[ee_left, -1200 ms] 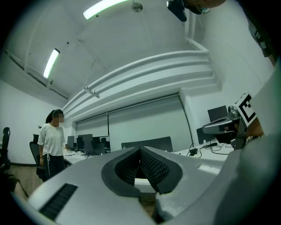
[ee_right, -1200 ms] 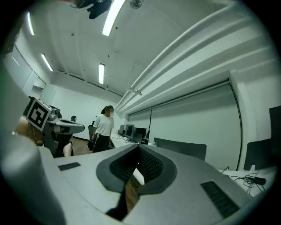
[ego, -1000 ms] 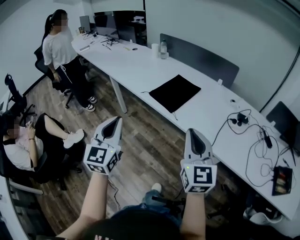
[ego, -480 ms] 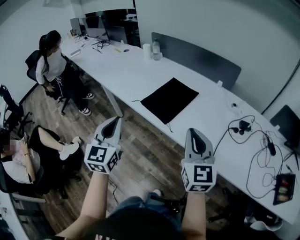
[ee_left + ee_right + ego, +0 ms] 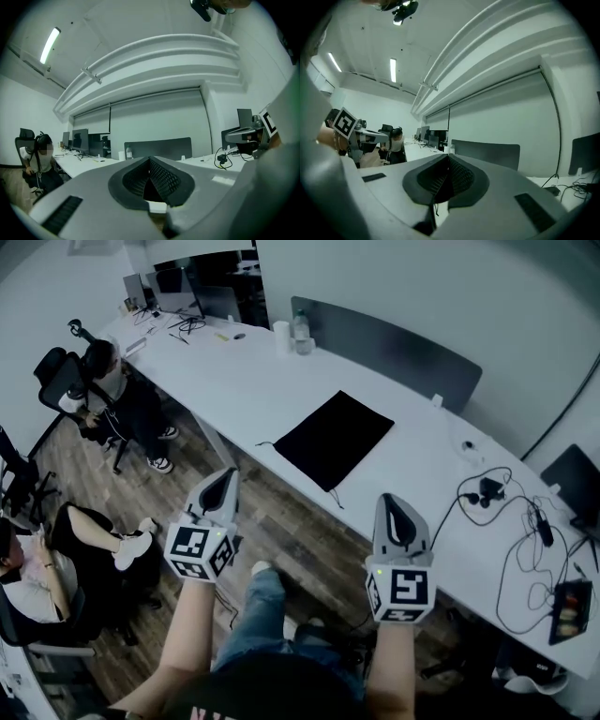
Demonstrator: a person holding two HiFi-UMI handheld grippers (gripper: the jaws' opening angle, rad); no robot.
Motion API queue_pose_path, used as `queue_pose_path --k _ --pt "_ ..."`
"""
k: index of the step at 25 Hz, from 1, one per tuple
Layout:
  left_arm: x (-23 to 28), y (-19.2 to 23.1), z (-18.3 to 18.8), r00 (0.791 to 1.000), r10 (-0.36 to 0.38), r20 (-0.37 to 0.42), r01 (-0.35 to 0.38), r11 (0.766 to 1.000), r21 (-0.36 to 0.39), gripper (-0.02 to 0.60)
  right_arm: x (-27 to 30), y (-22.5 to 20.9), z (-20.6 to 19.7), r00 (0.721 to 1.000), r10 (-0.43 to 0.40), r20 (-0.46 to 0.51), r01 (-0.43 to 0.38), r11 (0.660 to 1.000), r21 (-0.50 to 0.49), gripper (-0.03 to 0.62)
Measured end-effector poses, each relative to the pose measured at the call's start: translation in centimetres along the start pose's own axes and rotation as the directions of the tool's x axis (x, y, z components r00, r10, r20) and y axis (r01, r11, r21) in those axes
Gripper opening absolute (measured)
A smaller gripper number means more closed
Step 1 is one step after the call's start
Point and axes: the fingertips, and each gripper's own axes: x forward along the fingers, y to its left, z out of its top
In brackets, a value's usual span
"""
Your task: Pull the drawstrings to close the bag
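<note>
A flat black drawstring bag (image 5: 333, 439) lies on the long white desk (image 5: 244, 381), with thin strings trailing from its left corner (image 5: 266, 442) and its near corner (image 5: 334, 498). My left gripper (image 5: 223, 483) is held up over the floor, short of the desk, jaws shut and empty. My right gripper (image 5: 394, 508) hovers at the desk's near edge, right of the bag, also shut with nothing in it. In the left gripper view the shut jaws (image 5: 150, 161) point level across the room. In the right gripper view the jaws (image 5: 449, 159) are closed too; the bag is hidden in both.
Black cables and a charger (image 5: 511, 531) sprawl on the desk's right part. A grey divider (image 5: 394, 348) stands behind the bag, monitors (image 5: 178, 287) at the far end. One person sits at the desk (image 5: 112, 395), another in a chair (image 5: 37, 568) at left. My leg (image 5: 258, 610) is below.
The head view has swung so the desk and bag sit lower and more central. The standing person has sat down on the chair by the desk. Both grippers stay shut, held about the same.
</note>
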Motion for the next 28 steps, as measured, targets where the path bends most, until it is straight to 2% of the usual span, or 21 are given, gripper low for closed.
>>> queue_pose_path --k 7,17,23,28 --pt "4.4 2.8 -0.1 0.997 -0.081 0.008 0.081 0.997 0.012 -0.002 3.1 -0.4 -0.2 0.996 -0.092 -0.004 0.092 0.996 0.019 -0.006" --pt "12.3 8.5 -1.2 0.984 -0.18 0.011 0.18 0.983 -0.034 -0.002 8.3 -0.6 -0.8 0.979 -0.192 -0.066 0.197 0.978 0.074 -0.005" --pt "16.5 10.9 -2.9 0.96 -0.281 0.013 0.281 0.953 -0.114 -0.002 11.0 -1.3 -2.3 0.962 -0.251 -0.102 0.263 0.957 0.12 -0.005" --pt "19.9 13.0 -5.0 0.938 -0.345 -0.039 0.339 0.933 -0.118 -0.002 13.4 -1.0 -3.2 0.948 -0.288 -0.132 0.306 0.942 0.139 -0.003"
